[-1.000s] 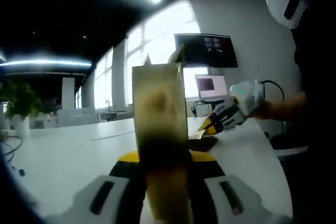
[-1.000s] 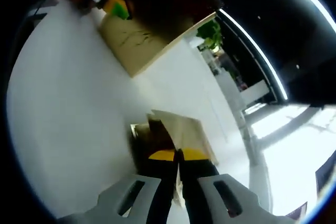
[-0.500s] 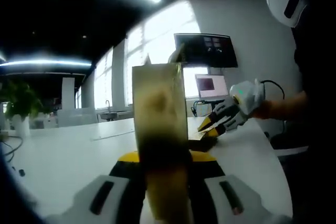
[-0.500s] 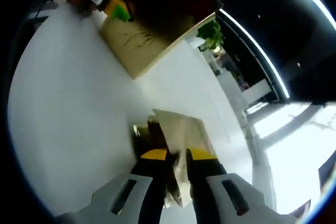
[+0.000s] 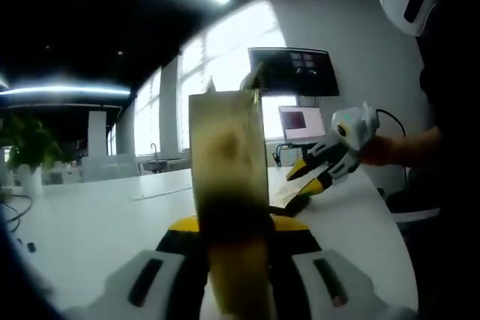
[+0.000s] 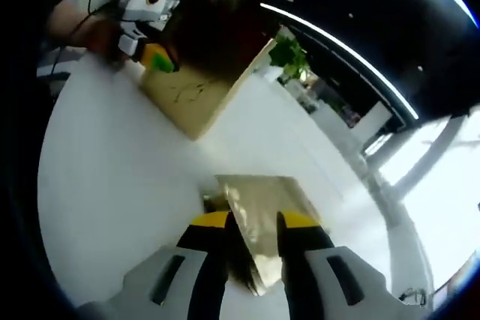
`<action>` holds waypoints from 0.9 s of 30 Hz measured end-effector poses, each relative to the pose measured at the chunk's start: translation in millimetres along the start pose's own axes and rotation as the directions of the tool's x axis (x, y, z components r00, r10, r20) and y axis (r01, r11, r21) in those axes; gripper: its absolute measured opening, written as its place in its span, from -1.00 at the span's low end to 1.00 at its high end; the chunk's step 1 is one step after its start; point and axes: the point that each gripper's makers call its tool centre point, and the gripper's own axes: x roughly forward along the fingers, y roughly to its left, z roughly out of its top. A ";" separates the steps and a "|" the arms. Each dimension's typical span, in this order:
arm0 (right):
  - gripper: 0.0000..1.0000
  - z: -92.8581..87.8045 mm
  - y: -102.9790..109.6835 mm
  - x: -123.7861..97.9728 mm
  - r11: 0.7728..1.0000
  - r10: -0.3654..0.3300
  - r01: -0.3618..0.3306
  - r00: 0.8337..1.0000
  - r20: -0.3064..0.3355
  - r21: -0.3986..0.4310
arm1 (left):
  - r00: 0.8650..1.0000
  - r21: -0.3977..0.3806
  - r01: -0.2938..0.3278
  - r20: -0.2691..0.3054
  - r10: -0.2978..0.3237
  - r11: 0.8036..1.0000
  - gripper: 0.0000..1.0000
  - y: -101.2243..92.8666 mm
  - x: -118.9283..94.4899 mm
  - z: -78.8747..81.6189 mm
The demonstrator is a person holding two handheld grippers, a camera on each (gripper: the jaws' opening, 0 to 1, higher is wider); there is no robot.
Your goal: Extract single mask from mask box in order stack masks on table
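The tan mask box (image 5: pixel 226 162) stands upright in the left gripper view, with my left gripper (image 5: pixel 234 224) shut on its lower part. Past it to the right, my right gripper (image 5: pixel 309 177) hovers open just above a flat pile of masks (image 5: pixel 287 196) on the white table (image 5: pixel 90 219). In the right gripper view, the right gripper (image 6: pixel 251 224) is open, its yellow-tipped jaws apart over the shiny tan masks (image 6: pixel 262 196). Up and to the left is the mask box (image 6: pixel 202 80), held by the left gripper (image 6: pixel 154 56) and a hand.
A dark monitor (image 5: pixel 292 71) and a lit laptop screen (image 5: pixel 301 122) stand behind the pile. A potted plant (image 5: pixel 30 148) and cables (image 5: pixel 15 211) sit at the table's far left. The plant (image 6: pixel 289 54) also appears beyond the box. The table (image 6: pixel 112 185) is bare around the pile.
My right gripper has opened, let go of the mask on the pile and lifted slightly away. The left gripper and the box have stayed still.
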 end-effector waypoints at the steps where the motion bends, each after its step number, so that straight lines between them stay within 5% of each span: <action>1: -0.58 1.2 -0.3 -0.6 1.000 0.001 -0.001 1.000 0.010 0.018 | 1.000 0.001 0.000 0.000 0.000 1.000 -0.34 -0.1 0.0 0.0; 10: -0.56 26.8 -9.9 -13.6 0.973 -0.001 -0.040 0.984 0.178 0.226 | 1.000 0.004 -0.001 -0.001 0.001 1.000 -0.34 -0.4 0.3 0.1; 16: -0.51 62.9 -33.8 -36.9 0.942 -0.035 -0.075 0.948 0.317 0.328 | 1.000 0.004 -0.001 -0.001 0.001 1.000 -0.34 -0.3 0.2 0.1; 23: -0.40 89.1 -43.9 -51.0 0.916 -0.028 -0.136 0.918 0.396 0.378 | 1.000 -0.003 -0.001 -0.004 0.001 1.000 -0.34 -0.3 0.0 0.1; 27: -0.37 99.7 -52.0 -52.3 0.865 -0.054 -0.187 0.888 0.456 0.466 | 1.000 -0.002 -0.003 -0.003 0.003 1.000 -0.34 -0.2 0.0 0.1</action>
